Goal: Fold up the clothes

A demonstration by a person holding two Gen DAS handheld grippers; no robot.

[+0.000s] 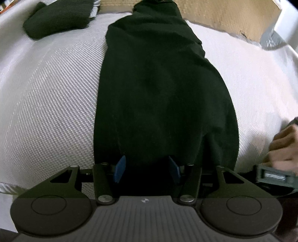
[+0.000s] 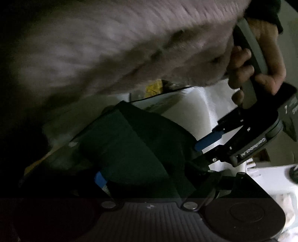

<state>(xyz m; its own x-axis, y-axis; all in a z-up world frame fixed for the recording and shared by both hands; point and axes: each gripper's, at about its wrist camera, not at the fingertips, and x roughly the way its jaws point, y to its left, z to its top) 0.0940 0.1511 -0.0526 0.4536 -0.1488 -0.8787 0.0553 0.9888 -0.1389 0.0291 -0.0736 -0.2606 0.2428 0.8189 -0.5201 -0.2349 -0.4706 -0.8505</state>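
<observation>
1. the left gripper sits at the near end of a dark green garment; its blue pads flank bunched cloth, though whether they pinch it is unclear.
2. the right gripper is dim and blurred, released wide, with cloth lying between its fingers but apparently not clamped.
3. the garment lies as a long, narrow strip on the white woven tabletop, running straight away from the left gripper.
4. a second dark folded piece rests at the far left corner.
</observation>
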